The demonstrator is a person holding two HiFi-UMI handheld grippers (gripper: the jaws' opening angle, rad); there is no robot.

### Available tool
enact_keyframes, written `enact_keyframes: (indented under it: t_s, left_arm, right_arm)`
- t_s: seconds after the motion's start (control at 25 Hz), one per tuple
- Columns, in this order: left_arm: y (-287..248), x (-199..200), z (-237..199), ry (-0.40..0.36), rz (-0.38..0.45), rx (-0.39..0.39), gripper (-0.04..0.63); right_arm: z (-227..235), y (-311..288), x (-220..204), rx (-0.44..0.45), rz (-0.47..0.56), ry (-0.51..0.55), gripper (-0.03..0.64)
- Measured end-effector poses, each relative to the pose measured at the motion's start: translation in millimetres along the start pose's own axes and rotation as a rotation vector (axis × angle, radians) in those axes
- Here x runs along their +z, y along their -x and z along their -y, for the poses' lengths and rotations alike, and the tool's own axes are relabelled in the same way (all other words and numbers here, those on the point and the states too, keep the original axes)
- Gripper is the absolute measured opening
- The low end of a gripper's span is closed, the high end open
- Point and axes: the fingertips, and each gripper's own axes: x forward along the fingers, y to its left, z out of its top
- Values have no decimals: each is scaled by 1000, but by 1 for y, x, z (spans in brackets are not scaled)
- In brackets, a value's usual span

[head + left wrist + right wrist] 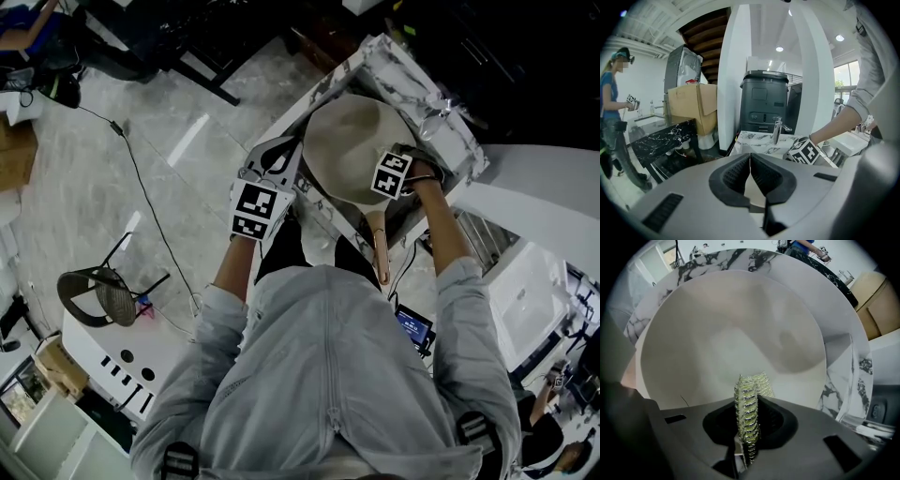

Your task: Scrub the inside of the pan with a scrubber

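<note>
A cream pan [347, 141] lies tilted in a marble-patterned sink [424, 89], its brown handle [380, 248] pointing toward me. My right gripper [386, 169] is over the pan's right side, shut on a yellow-green metallic mesh scrubber [749, 413]. The scrubber's tip rests against the pan's inner wall [731, 333]. My left gripper [279, 171] is at the pan's left rim. In the left gripper view its jaws are shut on a thin cream edge [753, 187], apparently that rim. The right gripper's marker cube [806, 151] shows there too.
A faucet [777, 129] stands at the sink's back. Beyond are a white pillar [733, 75], a black bin [764, 105], a cardboard box [691, 101] and a black marble table [661, 138]. A person in blue [611, 93] stands far left. A chair [103, 291] is on the floor.
</note>
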Motion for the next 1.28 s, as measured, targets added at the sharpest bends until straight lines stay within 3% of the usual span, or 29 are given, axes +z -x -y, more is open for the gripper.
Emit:
enact_keyframes:
  t_s: [0.44, 0.64, 1.0, 1.28]
  left_arm:
    - [-4, -6, -10, 13, -13, 7, 23]
    - [-6, -11, -11, 21, -23, 2, 23]
    - [-9, -22, -27, 41, -42, 17, 23]
    - [-11, -30, -41, 55, -55, 28, 25]
  right_arm:
    - [42, -18, 13, -166, -26, 4, 81]
    - [59, -24, 22, -201, -24, -17, 81]
    - [90, -36, 53, -191, 40, -120, 81]
    - [98, -45, 88, -95, 150, -321, 81]
